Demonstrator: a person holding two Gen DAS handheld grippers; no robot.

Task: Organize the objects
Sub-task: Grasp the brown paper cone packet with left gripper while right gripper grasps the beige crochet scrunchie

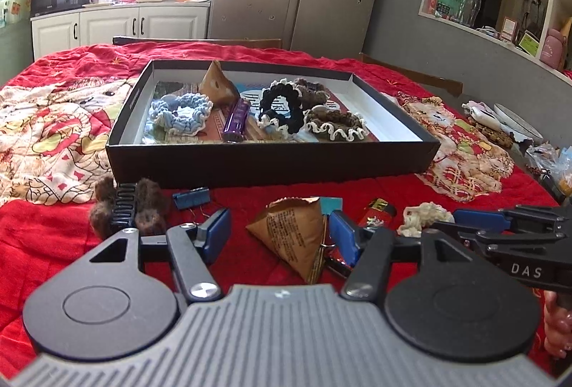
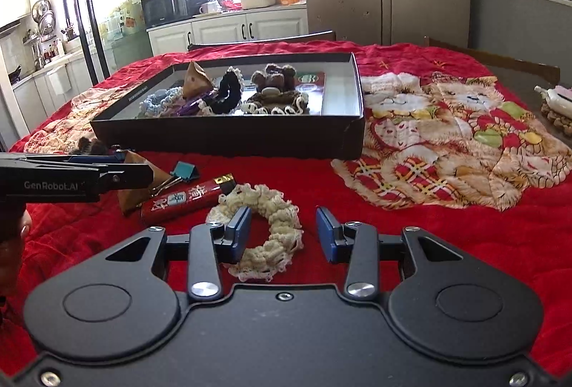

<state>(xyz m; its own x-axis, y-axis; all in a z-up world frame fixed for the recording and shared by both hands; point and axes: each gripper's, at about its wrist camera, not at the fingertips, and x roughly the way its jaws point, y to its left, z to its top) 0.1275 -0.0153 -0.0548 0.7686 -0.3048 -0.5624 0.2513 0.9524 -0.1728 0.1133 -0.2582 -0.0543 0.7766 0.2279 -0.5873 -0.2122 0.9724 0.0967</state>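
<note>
My left gripper (image 1: pixel 280 233) hangs low over the red cloth, open, its blue pads on either side of a brown paper pyramid packet (image 1: pixel 296 236). The left pad stands clear of the packet and the right pad is very close to it. My right gripper (image 2: pixel 284 231) is open over a cream crocheted scrunchie (image 2: pixel 271 226); its left pad overlaps the ring's left side and its right pad is apart from it. A red lighter (image 2: pixel 186 201), a teal binder clip (image 2: pixel 186 170), a blue binder clip (image 1: pixel 189 199) and a brown furry hair claw (image 1: pixel 128 208) lie nearby.
A black shallow box (image 1: pixel 271 165) stands behind them and holds several scrunchies, a purple tube (image 1: pixel 237 120) and another brown packet (image 1: pixel 218 83). A white item, a plate (image 1: pixel 518 118) and bags crowd the table's right edge. Chair backs rise beyond the far edge.
</note>
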